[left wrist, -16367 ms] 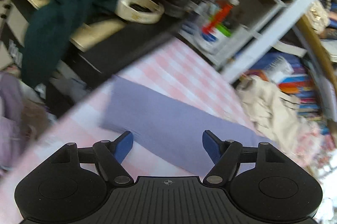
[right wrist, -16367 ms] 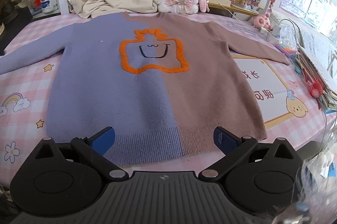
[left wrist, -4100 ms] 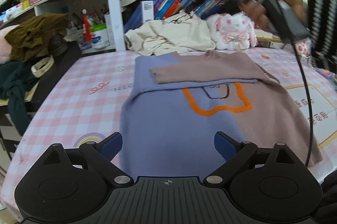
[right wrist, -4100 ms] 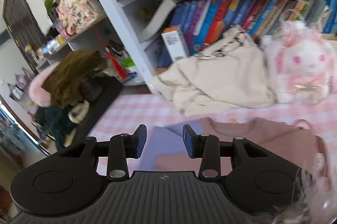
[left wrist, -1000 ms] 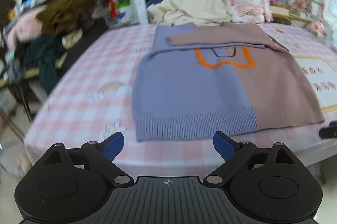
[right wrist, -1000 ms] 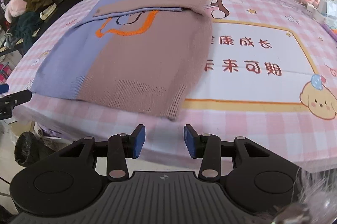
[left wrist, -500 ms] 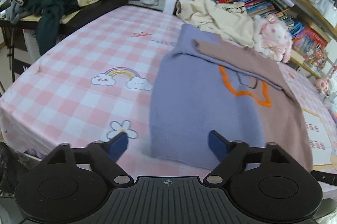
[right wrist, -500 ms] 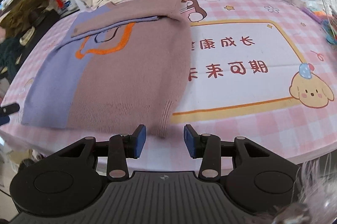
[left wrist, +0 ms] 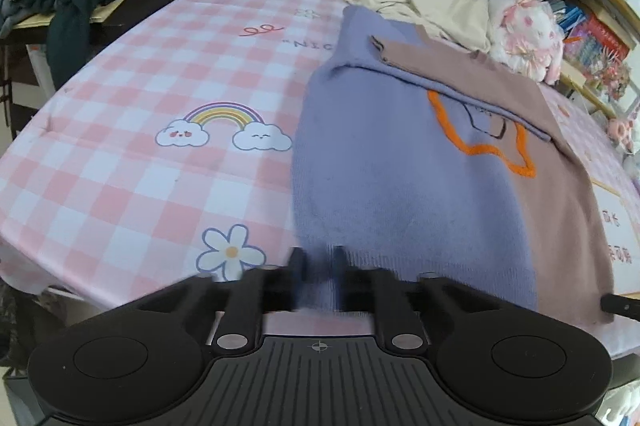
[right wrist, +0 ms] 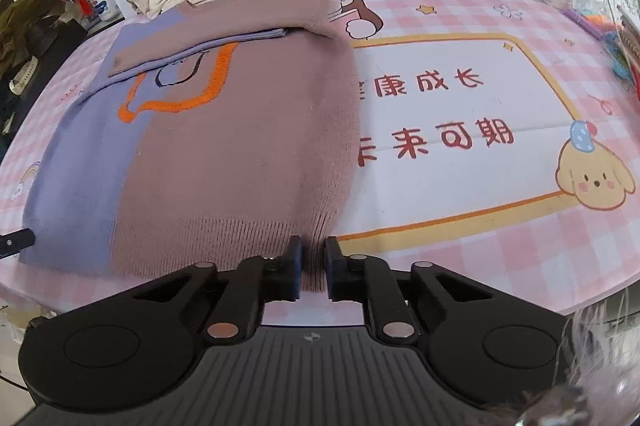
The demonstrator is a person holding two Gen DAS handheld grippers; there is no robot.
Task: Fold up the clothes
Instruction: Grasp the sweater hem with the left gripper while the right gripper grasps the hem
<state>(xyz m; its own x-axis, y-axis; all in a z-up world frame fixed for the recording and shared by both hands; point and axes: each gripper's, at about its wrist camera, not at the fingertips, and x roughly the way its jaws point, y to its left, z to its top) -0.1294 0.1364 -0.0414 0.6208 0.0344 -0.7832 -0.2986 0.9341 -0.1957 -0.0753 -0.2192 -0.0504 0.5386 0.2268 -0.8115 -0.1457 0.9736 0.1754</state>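
Two grippers sit low at the hem: the left gripper [left wrist: 318,268] pinches the lilac corner, the right gripper [right wrist: 313,268] the brown corner. The sweater [right wrist: 224,130] lies flat mid-frame on the pink checked tablecloth [left wrist: 120,154], sleeves folded across its chest.

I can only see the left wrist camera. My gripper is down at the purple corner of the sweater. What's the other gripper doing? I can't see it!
Observer: The right gripper has closed on the brown ribbed bottom corner of the purple and brown knitted sweater.
Operator: Cool! Are there any cute pictures on that side?
Observer: Yes. A yellow puppy picture with a little blue hat is printed on the pink checked tablecloth, to the right of the sweater.
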